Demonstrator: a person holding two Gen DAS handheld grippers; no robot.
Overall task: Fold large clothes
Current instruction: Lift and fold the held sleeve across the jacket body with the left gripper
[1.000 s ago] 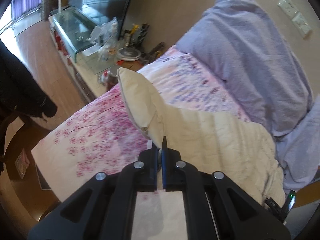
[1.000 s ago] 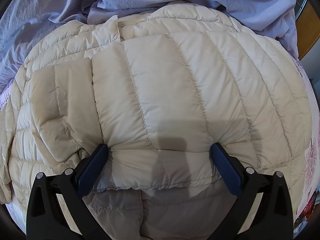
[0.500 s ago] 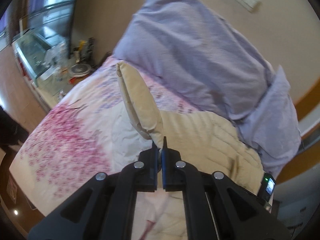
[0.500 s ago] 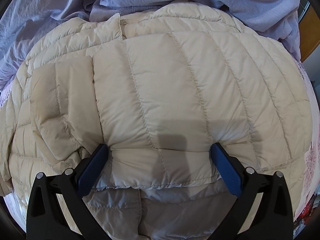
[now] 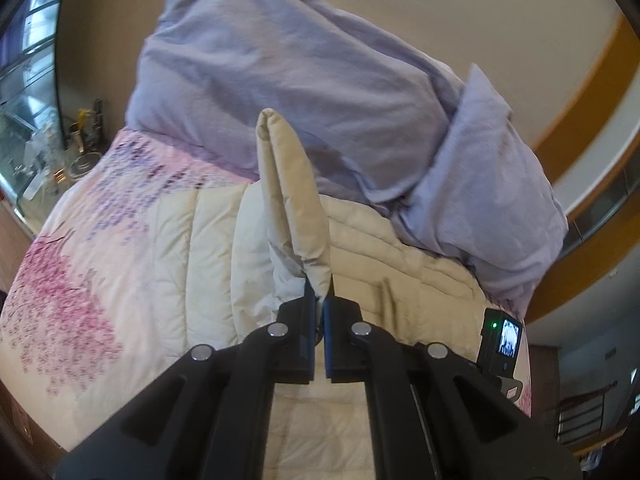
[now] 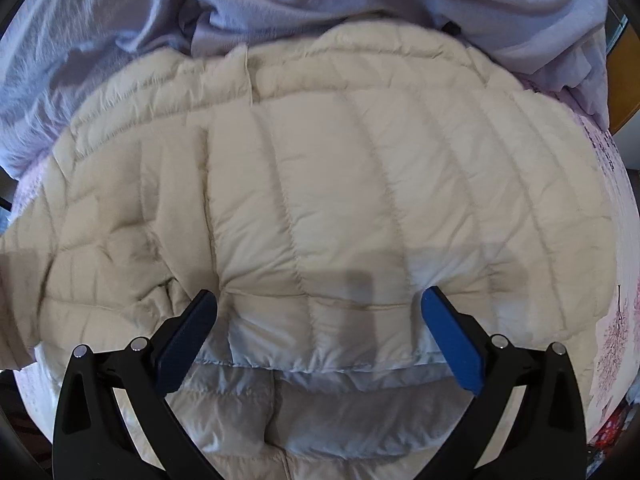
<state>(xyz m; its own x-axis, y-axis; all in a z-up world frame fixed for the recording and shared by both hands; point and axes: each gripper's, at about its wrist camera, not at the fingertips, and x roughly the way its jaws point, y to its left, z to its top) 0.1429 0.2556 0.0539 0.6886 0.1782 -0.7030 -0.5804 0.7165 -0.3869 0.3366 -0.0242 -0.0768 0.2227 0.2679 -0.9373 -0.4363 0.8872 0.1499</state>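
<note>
A bed with a pink blossom-print sheet (image 5: 72,280) fills the room's middle; lilac pillows (image 5: 304,80) lean on a beige wall at twelve o'clock, and a cluttered glass counter (image 5: 28,148) sits at nine. A cream quilted down jacket (image 6: 340,200) lies spread across the sheet below the pillows. The left gripper (image 5: 319,300) is clamped tight on the jacket's sleeve (image 5: 292,196), which rises toward twelve o'clock. The right gripper (image 6: 320,312) stands wide apart, its blue fingers (image 6: 452,336) pressed onto a folded jacket panel.
</note>
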